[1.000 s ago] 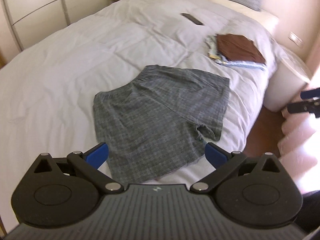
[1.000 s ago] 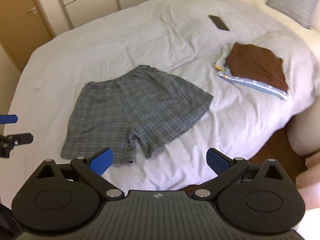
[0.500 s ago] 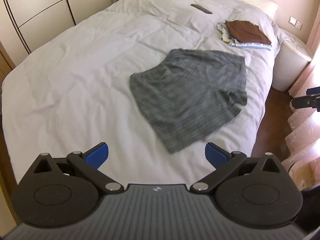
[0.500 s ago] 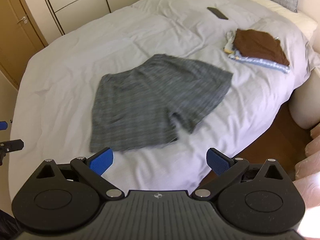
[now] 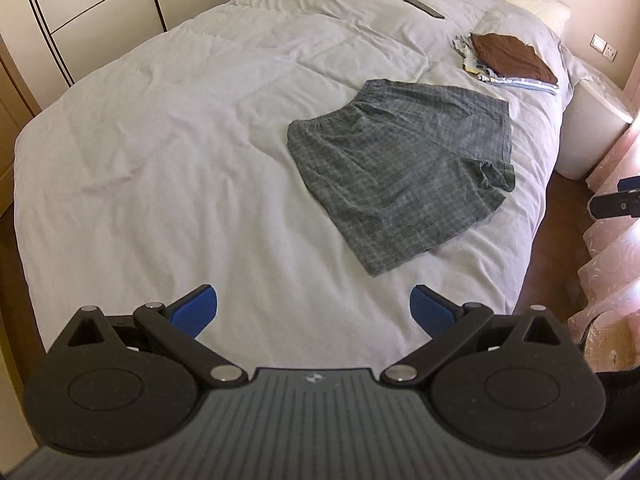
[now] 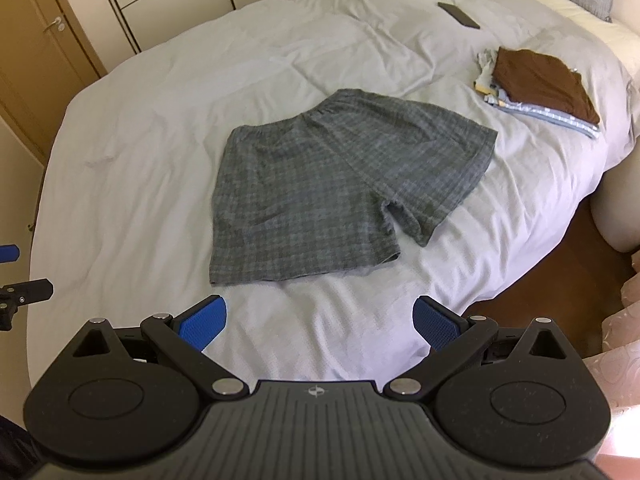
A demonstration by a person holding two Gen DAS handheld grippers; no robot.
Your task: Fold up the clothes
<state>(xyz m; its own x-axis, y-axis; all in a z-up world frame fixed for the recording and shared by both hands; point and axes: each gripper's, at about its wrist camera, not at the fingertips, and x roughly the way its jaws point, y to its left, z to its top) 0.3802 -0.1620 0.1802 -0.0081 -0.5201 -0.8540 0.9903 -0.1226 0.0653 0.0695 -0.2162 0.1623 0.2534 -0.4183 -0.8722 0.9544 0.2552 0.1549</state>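
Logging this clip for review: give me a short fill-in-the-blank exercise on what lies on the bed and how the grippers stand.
1. The grey checked shorts lie spread flat on the ____.
2. The top garment of the folded pile is ____ in colour.
3. The left gripper and the right gripper both have their jaws ____.
4. Beyond the pile, a dark ____ lies on the cover.

Missing words: bed; brown; open; phone

black ribbed gripper bodies, round pivot discs, silver screws, blue textured fingers [image 6: 204,322].
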